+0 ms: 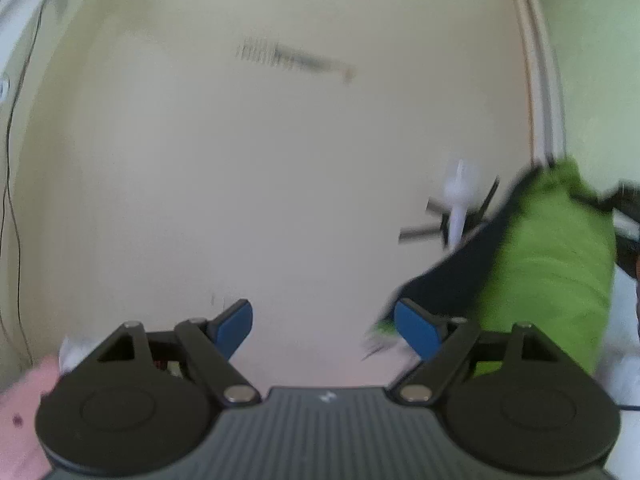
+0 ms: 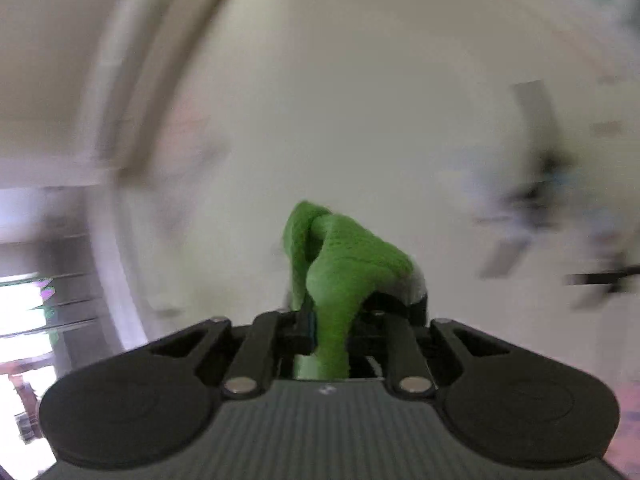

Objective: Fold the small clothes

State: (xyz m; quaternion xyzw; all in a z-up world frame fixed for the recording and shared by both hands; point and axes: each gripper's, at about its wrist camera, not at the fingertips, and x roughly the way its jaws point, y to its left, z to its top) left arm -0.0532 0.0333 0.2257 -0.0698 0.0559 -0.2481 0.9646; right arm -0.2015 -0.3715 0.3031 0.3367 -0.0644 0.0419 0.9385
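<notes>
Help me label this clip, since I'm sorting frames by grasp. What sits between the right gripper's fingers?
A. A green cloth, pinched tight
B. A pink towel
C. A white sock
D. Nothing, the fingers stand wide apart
A: in the right wrist view the right gripper has its fingers drawn close together with the green cloth bunched up between them.

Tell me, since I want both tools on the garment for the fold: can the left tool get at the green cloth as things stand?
Probably yes. The left tool stands open with nothing between its pads, and the green cloth hangs close beside its right pad with nothing between them. The right tool is clamped on the cloth's other end.
</notes>
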